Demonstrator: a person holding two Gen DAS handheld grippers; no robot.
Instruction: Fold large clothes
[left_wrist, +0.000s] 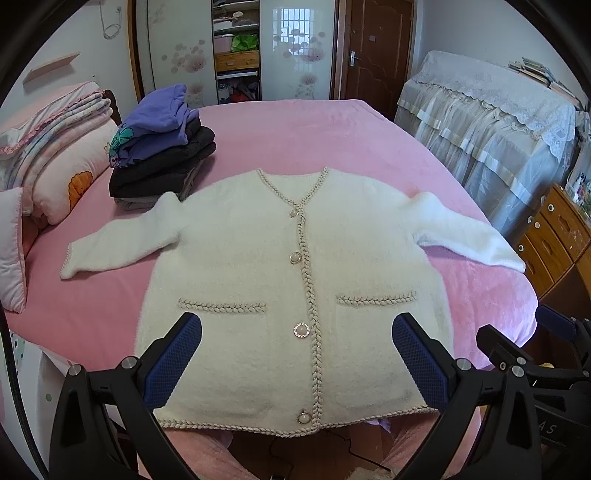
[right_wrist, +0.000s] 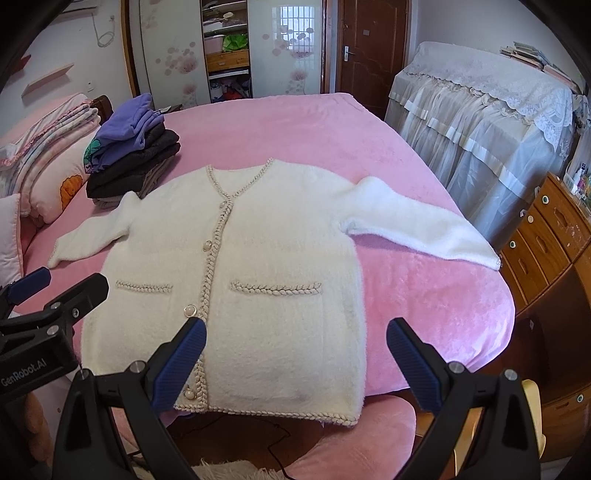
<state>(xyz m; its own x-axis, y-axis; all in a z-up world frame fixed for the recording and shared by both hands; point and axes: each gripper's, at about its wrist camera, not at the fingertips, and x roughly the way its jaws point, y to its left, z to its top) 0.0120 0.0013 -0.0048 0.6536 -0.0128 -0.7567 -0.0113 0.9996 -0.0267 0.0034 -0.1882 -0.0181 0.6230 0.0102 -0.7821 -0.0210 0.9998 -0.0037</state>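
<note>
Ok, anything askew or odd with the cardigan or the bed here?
Nothing stands out. The white cardigan lies flat, buttoned, sleeves spread, on the pink bed. Its hem overhangs the near edge slightly. Both grippers, left and right, are open.

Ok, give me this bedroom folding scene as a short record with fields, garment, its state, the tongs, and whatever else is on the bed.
garment: white cardigan, braided trim, pearl-like buttons
state: flat, front up, buttoned, both sleeves spread, unfolded
surface: pink bed
left tongs: open, above the hem, holding nothing
right tongs: open, above the hem's right side, holding nothing
also on bed: folded clothes stack, purple on top, touching the far left sleeve
</note>
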